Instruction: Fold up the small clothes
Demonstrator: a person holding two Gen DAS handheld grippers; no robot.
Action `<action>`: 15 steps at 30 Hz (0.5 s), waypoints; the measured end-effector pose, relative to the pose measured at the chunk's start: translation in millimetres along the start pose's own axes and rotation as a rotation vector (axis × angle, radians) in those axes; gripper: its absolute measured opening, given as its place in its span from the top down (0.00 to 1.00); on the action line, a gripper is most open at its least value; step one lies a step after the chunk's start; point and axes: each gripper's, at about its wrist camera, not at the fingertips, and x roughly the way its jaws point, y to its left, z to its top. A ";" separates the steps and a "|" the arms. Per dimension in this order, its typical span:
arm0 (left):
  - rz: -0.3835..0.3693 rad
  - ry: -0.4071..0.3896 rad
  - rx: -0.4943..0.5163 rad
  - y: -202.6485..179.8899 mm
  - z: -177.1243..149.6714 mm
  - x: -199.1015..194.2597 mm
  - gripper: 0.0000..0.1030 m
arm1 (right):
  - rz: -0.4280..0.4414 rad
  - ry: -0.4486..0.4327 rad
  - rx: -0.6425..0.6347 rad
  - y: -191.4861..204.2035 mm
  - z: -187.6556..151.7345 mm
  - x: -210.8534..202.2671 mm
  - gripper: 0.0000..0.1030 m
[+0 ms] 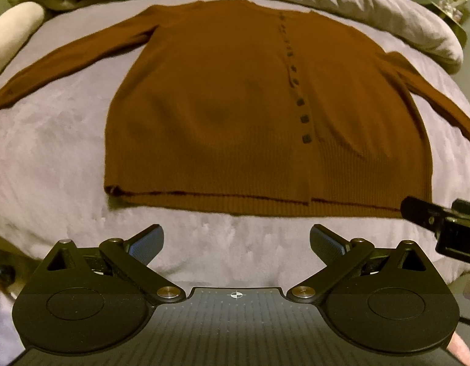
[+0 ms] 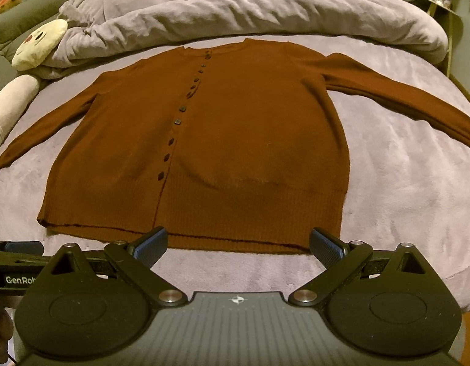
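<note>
Lying flat and buttoned on the bed (image 2: 403, 183), sleeves spread to either side, the brown cardigan (image 2: 235, 140) is waiting just ahead of both claws, its ribbed hem (image 1: 265, 204) nearest them. Hovering released with fingers spread wide and nothing between them, the left claw (image 1: 236, 241) and the right claw (image 2: 238, 242) are sitting just short of that hem, so folding is, by my reading, only beginning. Starting probably calls for each claw reaching out sideways and forward to a sleeve or side edge, pinching it and carrying it across the body.

brown cardigan (image 2: 235, 140) flat, buttoned, sleeves spread.
</note>
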 end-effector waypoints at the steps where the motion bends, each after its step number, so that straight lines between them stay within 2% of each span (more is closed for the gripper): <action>1: -0.001 -0.003 -0.002 0.3 0.3 -0.1 0.00 | 0.002 0.001 0.004 -0.6 0.0 0.2 0.04; 15: 0.009 -0.023 0.086 -11.4 0.9 2.7 0.00 | 0.018 -0.003 0.035 -7.1 0.0 3.3 0.04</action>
